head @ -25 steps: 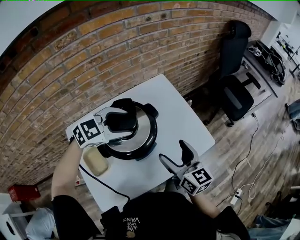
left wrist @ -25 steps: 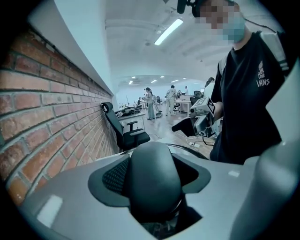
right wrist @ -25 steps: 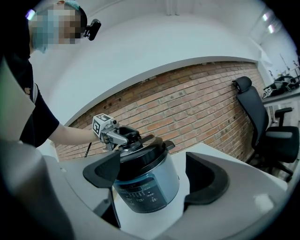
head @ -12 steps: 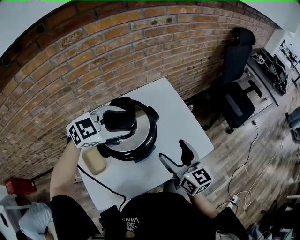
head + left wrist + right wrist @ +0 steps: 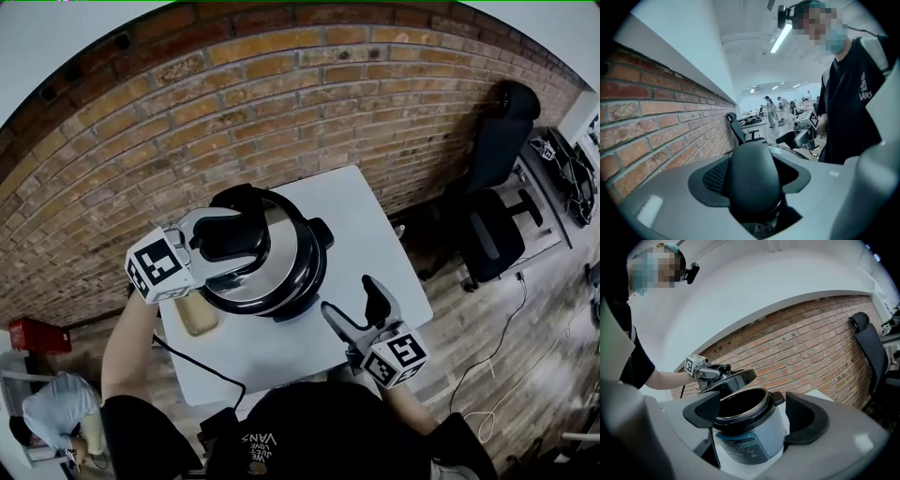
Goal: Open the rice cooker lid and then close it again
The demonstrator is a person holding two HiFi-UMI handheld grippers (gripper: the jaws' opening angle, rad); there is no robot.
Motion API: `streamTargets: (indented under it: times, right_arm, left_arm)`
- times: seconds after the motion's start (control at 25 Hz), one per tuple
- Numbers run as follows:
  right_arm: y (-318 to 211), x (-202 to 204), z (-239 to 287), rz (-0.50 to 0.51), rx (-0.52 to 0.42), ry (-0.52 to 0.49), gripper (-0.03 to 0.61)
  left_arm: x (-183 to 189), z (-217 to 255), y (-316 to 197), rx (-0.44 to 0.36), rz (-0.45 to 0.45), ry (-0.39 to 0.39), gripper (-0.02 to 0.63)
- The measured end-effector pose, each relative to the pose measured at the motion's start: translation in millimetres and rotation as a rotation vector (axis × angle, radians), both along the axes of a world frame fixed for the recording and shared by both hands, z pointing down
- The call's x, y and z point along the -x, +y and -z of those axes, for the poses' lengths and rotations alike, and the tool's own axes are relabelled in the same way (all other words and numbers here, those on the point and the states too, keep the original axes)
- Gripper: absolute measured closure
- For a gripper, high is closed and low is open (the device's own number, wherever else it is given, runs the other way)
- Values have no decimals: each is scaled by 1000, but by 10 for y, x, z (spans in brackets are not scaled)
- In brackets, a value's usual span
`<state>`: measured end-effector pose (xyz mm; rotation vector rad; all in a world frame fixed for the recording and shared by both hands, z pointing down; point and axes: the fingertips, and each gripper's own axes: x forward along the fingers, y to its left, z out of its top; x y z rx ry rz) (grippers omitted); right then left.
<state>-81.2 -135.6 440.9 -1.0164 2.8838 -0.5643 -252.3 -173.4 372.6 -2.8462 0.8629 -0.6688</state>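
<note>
A rice cooker (image 5: 747,437) with a pale body and a dark open pot stands on the white table (image 5: 366,225). Its steel lid (image 5: 286,258) hangs tilted above the pot, raised on the left side. My left gripper (image 5: 239,246) is shut on the lid's black handle (image 5: 752,180), which fills the space between its jaws. The right gripper view shows the lid (image 5: 733,378) lifted clear of the rim, with the left gripper (image 5: 705,371) on it. My right gripper (image 5: 349,295) stands open in front of the cooker, apart from it, holding nothing.
A tan block (image 5: 197,314) lies on the table left of the cooker, and a black cable (image 5: 192,361) runs off the near edge. A brick wall (image 5: 281,112) is right behind the table. A black office chair (image 5: 497,225) stands to the right, a red box (image 5: 33,335) on the floor at left.
My left gripper has risen with the lid, which has tipped up off the pot. The right gripper has lifted a little and stays open.
</note>
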Motion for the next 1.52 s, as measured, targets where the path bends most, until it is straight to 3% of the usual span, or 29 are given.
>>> streamTargets:
  times: [0.4,0.64,0.84,1.16,1.52]
  right_arm:
    - [-212,192,158,166,-37,-9,150]
    - [-299,416,184,266,-49,-8,150]
    - [-356,534,169,320,-53,-7,150]
    - [-362,592,80,370,-36,2,150]
    - [-366,583,71,370,-31,3,150]
  left_arm:
    - [714,342,452,-86,416,179,336]
    - [1212,317,976,-114,699,359,336]
    - [1435,214,1432,-161,886,433,336]
    - [1556,-85,2026,-184,1107,542,336]
    - [1541,-345,2387,-190,1229,614,336]
